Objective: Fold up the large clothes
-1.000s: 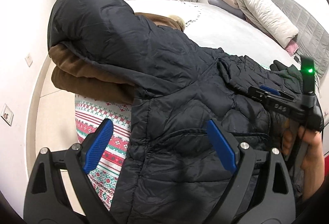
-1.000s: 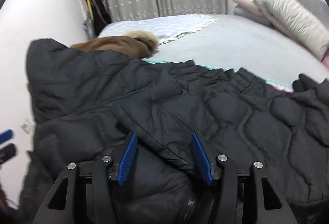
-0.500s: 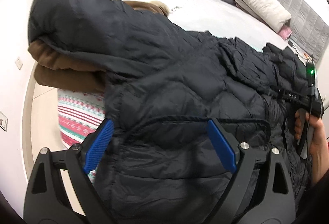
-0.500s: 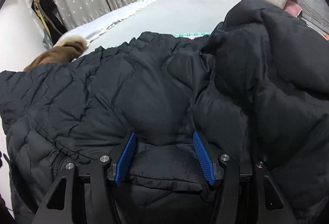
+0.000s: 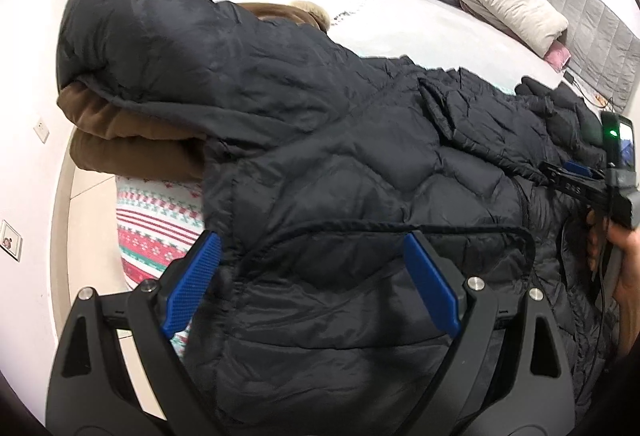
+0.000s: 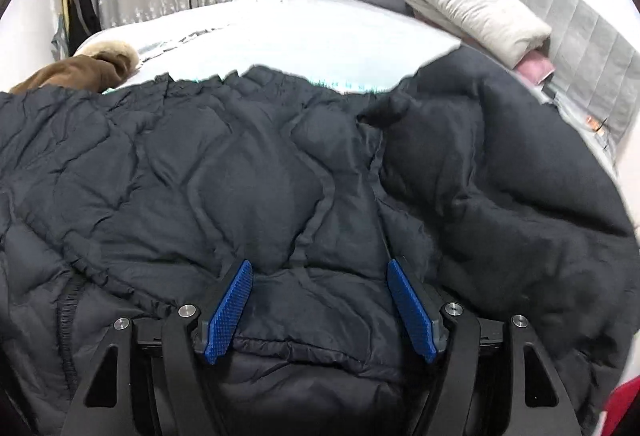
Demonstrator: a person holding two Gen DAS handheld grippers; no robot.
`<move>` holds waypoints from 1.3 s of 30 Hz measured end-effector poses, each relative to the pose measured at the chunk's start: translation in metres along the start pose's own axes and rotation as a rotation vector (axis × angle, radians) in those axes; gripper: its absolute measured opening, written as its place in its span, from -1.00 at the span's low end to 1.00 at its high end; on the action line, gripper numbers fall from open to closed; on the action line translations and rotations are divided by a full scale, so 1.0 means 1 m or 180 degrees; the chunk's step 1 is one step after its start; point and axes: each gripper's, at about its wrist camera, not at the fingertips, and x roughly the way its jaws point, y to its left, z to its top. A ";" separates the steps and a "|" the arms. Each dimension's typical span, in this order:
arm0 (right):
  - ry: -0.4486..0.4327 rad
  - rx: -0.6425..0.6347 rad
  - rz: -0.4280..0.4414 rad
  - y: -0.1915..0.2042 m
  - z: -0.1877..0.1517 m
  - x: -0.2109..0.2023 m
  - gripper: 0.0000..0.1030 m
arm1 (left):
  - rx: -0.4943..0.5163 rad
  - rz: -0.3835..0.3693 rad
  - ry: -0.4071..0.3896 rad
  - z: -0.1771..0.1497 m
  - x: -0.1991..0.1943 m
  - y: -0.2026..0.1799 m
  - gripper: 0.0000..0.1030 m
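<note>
A large black quilted puffer coat (image 5: 340, 164) lies spread across the bed, and its hood drapes over a folded brown garment (image 5: 132, 140) at the left. My left gripper (image 5: 310, 240) hovers open and wide over the coat's corded lower edge, with fabric below its blue pads but not pinched. My right gripper (image 6: 319, 266) sits low on the coat (image 6: 256, 172). Its jaws are opening, and a puffy panel lies between the pads without being pressed. In the left wrist view the right gripper (image 5: 580, 180) shows at the far right, held by a person's hand (image 5: 624, 264).
A red-and-white patterned blanket (image 5: 160, 220) covers the bed corner under the coat. Pillows (image 6: 460, 4) are stacked against the grey padded headboard (image 6: 592, 48). Pale bedsheet (image 6: 300, 36) stretches beyond the coat. Floor and a white wall lie at the left, curtains behind.
The right gripper's jaws have spread wider and it has swung right along the coat toward the pillow side. The left gripper dropped slightly, then held still with its jaws wide.
</note>
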 end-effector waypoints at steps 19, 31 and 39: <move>-0.0351 0.0134 0.0874 0.015 -0.058 -0.118 0.64 | -0.3001 -0.0597 -0.0829 0.021 -0.020 0.316 0.81; -0.0360 -0.0049 0.0937 0.027 -0.064 -0.117 0.64 | -0.3961 -0.1903 -0.0862 0.024 0.094 0.361 0.81; -0.0382 -0.0187 0.0865 0.038 -0.064 -0.116 0.64 | -0.4201 -0.2320 -0.1259 0.043 0.116 0.364 0.49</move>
